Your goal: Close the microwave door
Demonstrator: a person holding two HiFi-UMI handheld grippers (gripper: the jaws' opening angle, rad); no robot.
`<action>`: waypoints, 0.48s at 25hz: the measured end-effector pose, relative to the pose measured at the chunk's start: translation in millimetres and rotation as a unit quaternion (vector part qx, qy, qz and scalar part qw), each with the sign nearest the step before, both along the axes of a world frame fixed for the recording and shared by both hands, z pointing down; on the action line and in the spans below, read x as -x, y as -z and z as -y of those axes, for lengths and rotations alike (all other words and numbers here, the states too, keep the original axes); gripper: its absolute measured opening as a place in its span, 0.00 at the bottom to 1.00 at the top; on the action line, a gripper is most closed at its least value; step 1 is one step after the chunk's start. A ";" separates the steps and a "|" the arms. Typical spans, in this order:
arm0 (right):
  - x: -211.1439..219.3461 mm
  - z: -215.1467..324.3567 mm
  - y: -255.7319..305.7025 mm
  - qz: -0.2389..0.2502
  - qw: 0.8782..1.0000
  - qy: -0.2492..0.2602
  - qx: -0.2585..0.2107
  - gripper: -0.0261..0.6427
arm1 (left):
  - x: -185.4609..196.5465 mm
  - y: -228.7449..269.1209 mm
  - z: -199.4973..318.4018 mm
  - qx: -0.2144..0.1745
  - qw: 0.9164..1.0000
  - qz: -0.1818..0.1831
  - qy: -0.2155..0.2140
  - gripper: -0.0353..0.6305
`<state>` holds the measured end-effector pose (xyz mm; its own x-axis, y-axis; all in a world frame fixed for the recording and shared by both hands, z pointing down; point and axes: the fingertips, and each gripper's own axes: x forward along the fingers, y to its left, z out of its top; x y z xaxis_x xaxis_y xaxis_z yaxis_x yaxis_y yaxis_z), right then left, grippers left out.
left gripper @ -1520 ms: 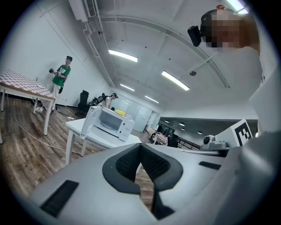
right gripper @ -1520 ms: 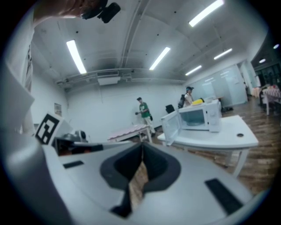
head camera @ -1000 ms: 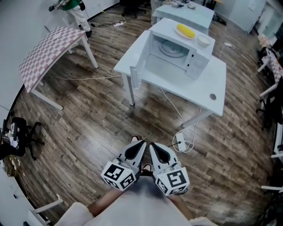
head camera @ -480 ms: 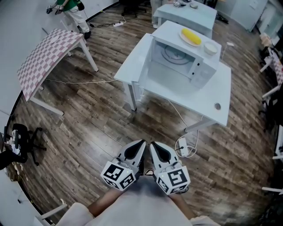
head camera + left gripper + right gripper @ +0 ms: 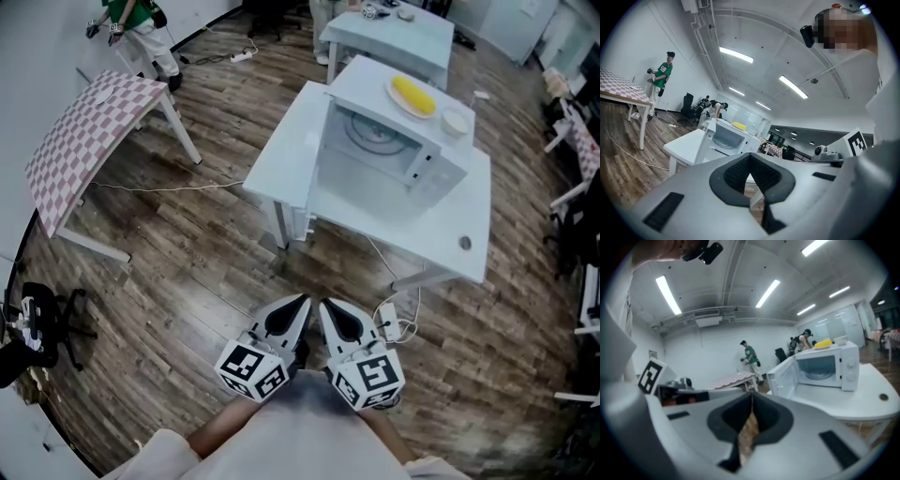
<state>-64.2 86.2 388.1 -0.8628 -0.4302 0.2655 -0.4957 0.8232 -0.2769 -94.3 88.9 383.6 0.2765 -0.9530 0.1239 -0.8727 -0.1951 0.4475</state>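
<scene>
While the boxy white microwave oven (image 5: 398, 155) is sitting on a rectangular white table (image 5: 464, 220) in the upper middle of the frame, its hinged white door (image 5: 317, 178) hanging wide open at its left, the left gripper (image 5: 300, 305) and right gripper (image 5: 325, 307) are hovering side by side at lower centre over the wood-plank floor (image 5: 187, 272), well apart from it, jaws pressed together, gripping nothing.

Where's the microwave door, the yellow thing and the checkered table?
microwave door (image 5: 783, 377): right gripper view, inner panel.
yellow thing (image 5: 414, 94): head view, its middle.
checkered table (image 5: 80, 141): head view, bare tabletop.
</scene>
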 end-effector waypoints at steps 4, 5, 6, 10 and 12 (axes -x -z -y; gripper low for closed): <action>20.5 19.1 5.2 -0.006 1.000 -0.022 -0.009 0.07 | 24.1 5.7 15.5 -0.017 1.000 0.001 -0.013 0.08; 24.6 23.3 6.3 -0.006 1.000 -0.026 -0.012 0.07 | 29.4 6.7 19.0 -0.021 1.000 0.003 -0.016 0.08; 28.2 26.5 7.2 -0.007 0.999 -0.029 -0.015 0.07 | 34.3 7.7 21.9 -0.026 0.999 0.005 -0.018 0.08; 38.2 31.4 9.7 -0.010 0.999 -0.038 -0.024 0.07 | 49.0 7.6 27.6 -0.034 0.999 0.007 -0.021 0.08; 42.1 31.2 10.1 -0.014 0.999 -0.041 -0.027 0.07 | 53.8 7.7 27.9 -0.037 0.999 0.004 -0.021 0.08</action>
<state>-106.2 55.1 378.0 -0.8172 -0.5129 0.2629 -0.5681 0.7936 -0.2178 -148.1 61.0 375.9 0.3165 -0.9469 0.0561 -0.8663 -0.2645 0.4238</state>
